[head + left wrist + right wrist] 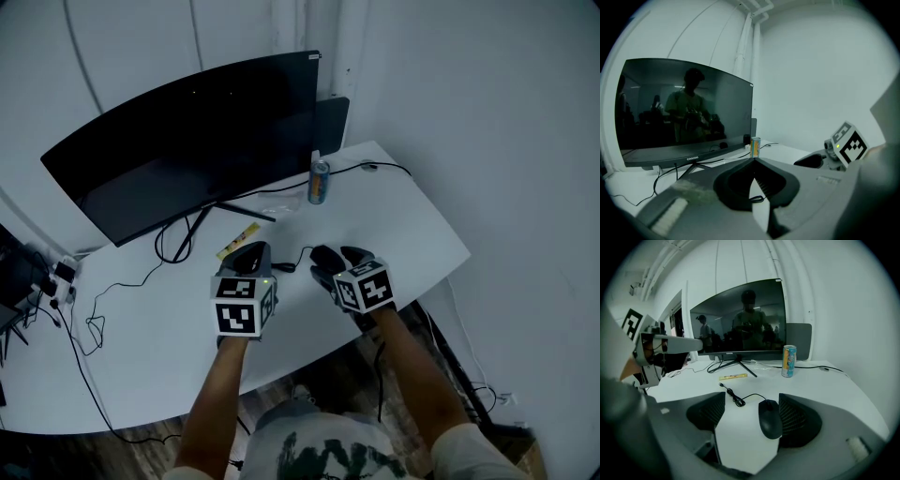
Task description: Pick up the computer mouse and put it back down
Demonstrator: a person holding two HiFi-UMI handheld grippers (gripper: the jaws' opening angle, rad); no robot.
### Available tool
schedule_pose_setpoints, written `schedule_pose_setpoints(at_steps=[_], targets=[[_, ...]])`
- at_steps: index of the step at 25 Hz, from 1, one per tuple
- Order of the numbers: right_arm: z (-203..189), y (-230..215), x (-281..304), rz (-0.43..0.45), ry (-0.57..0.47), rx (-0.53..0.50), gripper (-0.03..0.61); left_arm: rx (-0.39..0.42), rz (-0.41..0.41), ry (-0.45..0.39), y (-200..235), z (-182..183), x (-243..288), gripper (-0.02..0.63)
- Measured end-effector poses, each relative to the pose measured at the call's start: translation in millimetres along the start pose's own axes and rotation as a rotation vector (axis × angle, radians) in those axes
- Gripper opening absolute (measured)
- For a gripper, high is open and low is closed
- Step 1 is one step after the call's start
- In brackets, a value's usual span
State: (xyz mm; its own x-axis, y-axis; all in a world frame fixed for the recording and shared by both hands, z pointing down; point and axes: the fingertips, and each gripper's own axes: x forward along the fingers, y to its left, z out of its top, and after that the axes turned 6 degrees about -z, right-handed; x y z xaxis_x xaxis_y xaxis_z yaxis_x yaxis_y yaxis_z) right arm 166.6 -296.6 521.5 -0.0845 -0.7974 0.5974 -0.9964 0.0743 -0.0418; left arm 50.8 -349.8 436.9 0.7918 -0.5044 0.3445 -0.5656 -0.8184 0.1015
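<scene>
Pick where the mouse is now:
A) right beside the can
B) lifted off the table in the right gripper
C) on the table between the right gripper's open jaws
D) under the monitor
C: the mouse lies on the table between the spread jaws of the right gripper, not clamped.
</scene>
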Motion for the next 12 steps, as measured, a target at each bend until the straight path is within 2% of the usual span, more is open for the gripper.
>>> schedule_pose_setpoints(at_steps=[12], targets=[[-36,-24,49,0.012,0.106,-0.038,0.371,0.007,-0.025,0.027,-4,-14,27,0.003]])
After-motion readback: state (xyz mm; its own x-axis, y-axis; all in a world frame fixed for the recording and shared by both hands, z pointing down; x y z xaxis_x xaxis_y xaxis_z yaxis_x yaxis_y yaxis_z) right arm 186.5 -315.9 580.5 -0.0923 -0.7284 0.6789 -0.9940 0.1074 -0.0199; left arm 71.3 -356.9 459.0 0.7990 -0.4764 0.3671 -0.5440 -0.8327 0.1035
